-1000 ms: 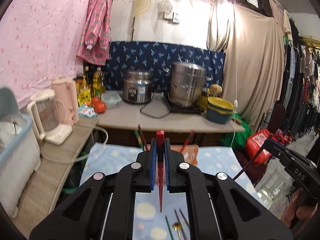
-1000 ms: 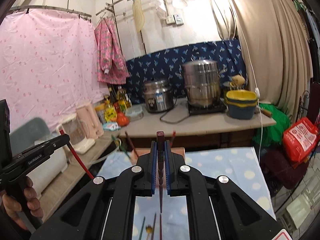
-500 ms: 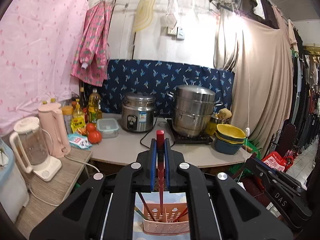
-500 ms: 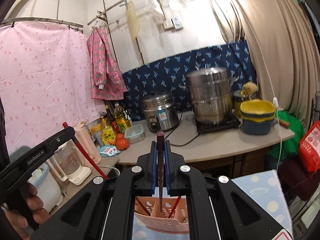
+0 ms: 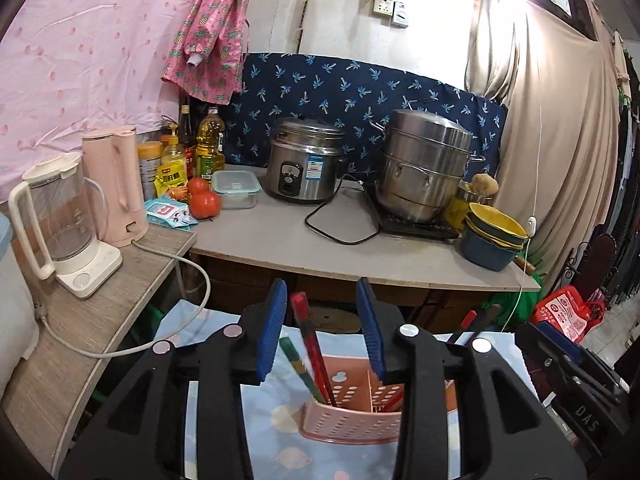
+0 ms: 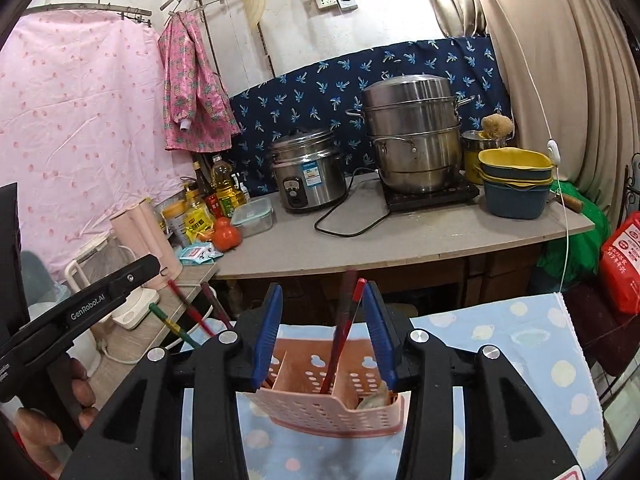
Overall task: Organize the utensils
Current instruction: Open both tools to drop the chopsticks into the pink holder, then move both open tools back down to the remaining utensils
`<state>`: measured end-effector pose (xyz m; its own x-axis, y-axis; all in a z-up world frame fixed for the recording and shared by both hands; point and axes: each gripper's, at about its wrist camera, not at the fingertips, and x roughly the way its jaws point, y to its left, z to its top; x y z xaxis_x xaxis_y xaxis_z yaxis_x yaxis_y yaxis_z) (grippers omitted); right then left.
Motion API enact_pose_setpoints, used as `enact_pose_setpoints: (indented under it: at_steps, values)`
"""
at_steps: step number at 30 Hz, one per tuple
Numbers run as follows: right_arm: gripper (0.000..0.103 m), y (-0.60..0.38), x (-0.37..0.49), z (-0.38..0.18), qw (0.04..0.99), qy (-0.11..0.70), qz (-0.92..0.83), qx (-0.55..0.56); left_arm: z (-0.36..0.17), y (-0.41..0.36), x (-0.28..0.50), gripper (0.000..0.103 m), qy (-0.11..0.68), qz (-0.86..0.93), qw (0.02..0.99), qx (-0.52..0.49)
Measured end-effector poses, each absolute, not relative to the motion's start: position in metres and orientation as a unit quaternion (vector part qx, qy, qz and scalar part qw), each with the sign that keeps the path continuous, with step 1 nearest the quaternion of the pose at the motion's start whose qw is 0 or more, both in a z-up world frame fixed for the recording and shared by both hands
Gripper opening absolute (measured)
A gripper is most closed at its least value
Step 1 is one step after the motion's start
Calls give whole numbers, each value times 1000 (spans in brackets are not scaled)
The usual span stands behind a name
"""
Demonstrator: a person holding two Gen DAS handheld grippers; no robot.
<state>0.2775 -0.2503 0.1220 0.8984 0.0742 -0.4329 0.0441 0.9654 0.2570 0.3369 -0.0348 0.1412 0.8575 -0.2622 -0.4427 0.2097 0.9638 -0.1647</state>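
Jaws on both my grippers have just been opening and now stand apart, pads off the chopsticks. Left gripper [image 5: 322,330], lower centre of its view: a red chopstick [image 5: 310,340] leans between the blue pads [image 5: 272,330], top end close to the left pad, whether it touches I can't tell; its lower end sits in the left compartment of the pink utensil basket [image 5: 352,424]. A green-banded chopstick [image 5: 294,360] stands in the same compartment just beside it.

Right gripper [image 6: 326,330], lower centre of its view: a dark red chopstick [image 6: 340,340] stands tilted between the pads, red tip right by the right pad, contact unclear, lower end down in the basket [image 6: 332,404] by a divider, which compartment I can't tell. Something crumpled lies in the basket's right end, too blurred to name.

Basket sits on a light blue dotted cloth [image 6: 520,344]. At the left edge of the right view I see the left gripper's black body and the hand [image 6: 44,420] holding it, with more chopsticks [image 6: 188,312] poking up beside it.

Behind, on the grey counter [image 5: 280,236]: rice cooker [image 5: 304,160], steel steamer pot [image 5: 424,168], stacked yellow and blue bowls [image 5: 492,240], tomatoes [image 5: 204,202], a lidded container [image 5: 236,190], oil bottles [image 5: 208,144]. Left side shelf holds a pink kettle [image 5: 116,184] and a blender jug [image 5: 60,220].
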Motion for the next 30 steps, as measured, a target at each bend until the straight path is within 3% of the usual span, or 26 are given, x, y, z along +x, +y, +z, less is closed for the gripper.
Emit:
enact_pose_setpoints:
  at_steps: [19,30]
  values:
    - [42,-233,170,132,966,230,18,113,150,-22,231,35,255,-120,959,-22]
    - [42,-222,99,99,956,270,24,111,109,-19,164,35,304,-129,944,-10]
